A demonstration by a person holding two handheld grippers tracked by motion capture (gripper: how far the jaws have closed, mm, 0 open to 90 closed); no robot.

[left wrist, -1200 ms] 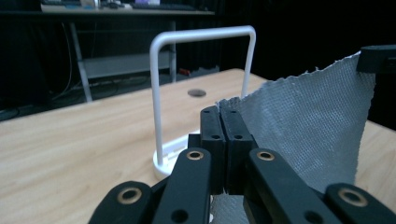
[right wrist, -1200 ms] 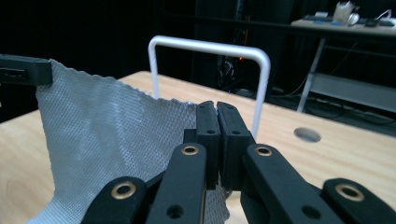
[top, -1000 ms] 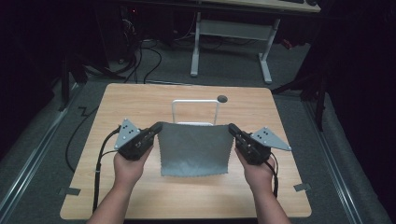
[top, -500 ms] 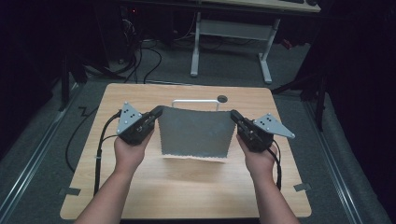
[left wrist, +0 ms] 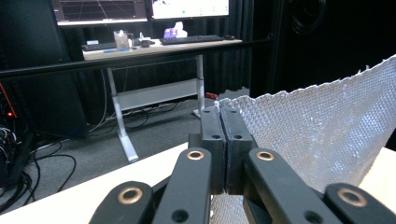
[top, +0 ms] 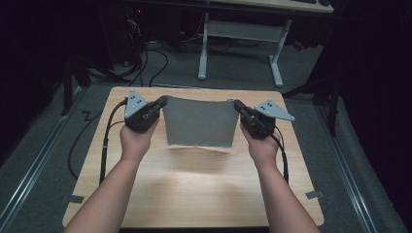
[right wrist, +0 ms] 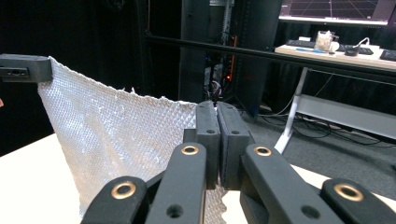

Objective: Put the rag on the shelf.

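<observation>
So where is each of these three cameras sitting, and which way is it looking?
High view: above the person's side, looking forward and down at the wooden table; both forearms, the left gripper and right gripper hold a grey mesh cloth in the air.
Left gripper view: rides that gripper, looks along its shut jaws toward a far desk.
Right gripper view: rides that gripper, facing the same desk.
Shared: the cloth, pinched at two corners.
</observation>
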